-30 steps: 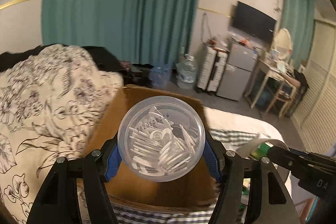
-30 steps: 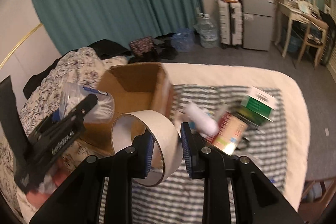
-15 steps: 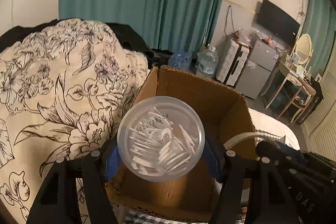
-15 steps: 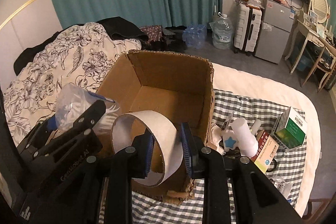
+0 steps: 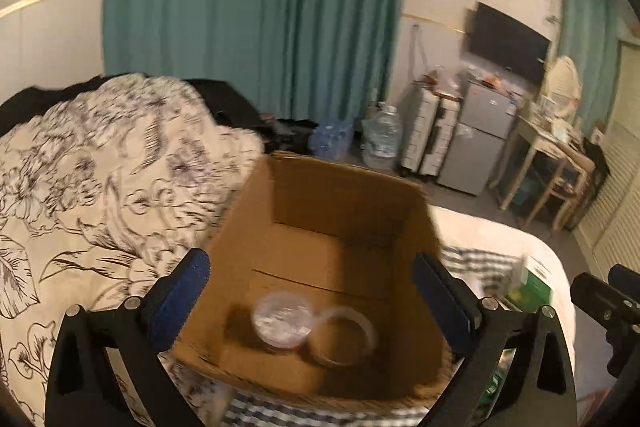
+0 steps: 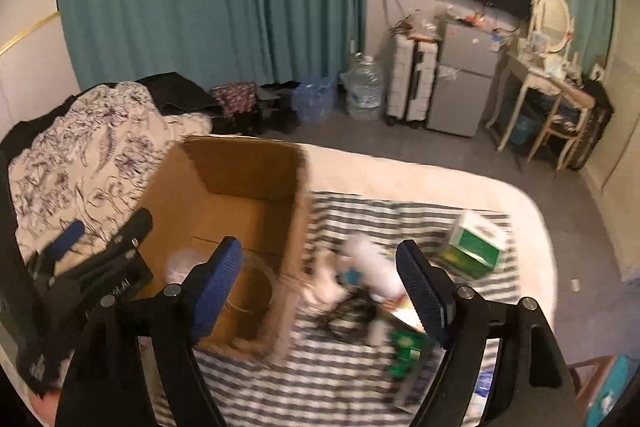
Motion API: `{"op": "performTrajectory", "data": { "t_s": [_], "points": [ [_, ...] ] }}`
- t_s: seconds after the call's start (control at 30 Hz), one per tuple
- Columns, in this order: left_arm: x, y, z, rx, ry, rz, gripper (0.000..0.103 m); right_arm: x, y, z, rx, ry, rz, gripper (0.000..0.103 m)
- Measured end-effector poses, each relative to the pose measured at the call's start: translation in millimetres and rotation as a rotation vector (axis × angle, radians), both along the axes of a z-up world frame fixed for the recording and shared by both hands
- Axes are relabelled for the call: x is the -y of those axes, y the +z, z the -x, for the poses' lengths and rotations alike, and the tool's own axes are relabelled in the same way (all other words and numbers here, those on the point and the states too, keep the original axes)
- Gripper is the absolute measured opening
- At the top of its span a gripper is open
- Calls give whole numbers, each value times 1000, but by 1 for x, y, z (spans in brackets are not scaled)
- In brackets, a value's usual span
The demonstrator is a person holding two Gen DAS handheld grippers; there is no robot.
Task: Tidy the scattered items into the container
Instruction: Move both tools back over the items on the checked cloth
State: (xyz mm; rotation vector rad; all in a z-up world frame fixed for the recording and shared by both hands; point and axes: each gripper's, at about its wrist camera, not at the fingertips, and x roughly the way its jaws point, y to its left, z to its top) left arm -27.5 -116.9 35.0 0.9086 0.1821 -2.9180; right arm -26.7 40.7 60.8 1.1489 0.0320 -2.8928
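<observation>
Both my claws, left claw (image 5: 310,301) and right claw (image 6: 320,287), are opening with nothing between the jaws. The clear tub (image 5: 282,319) and tape roll (image 5: 344,335) lie in the cardboard box (image 5: 320,187). I should lift clear, then reach right for the green carton (image 6: 476,243) on the bed.

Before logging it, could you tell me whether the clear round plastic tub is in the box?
In: the clear round plastic tub lies on the cardboard box floor.

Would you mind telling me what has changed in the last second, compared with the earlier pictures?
Both grippers let go. The clear plastic tub left the left gripper and now lies on the cardboard box floor; the tape roll left the right gripper and lies beside it. Both sets of jaws are opening, nothing between them. The green carton and the other clutter stayed on the striped cloth.
</observation>
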Motion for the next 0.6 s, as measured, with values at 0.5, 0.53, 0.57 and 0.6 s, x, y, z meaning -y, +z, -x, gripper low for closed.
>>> {"op": "performTrajectory", "data": {
  "t_s": [0.5,0.53,0.57,0.6],
  "points": [
    [-157,-25,-77,68,-310,151,103,-165,-35,-90,122,-166,181,80],
    [-167,-31,-79,77,-327,169,103,-171,-37,-91,127,-171,188,80],
    [-176,-37,-82,90,-347,191,103,-177,-38,-90,133,-178,192,80],
    [-185,-44,-83,107,-363,206,103,-184,-39,-88,142,-184,194,80]
  ]
}}
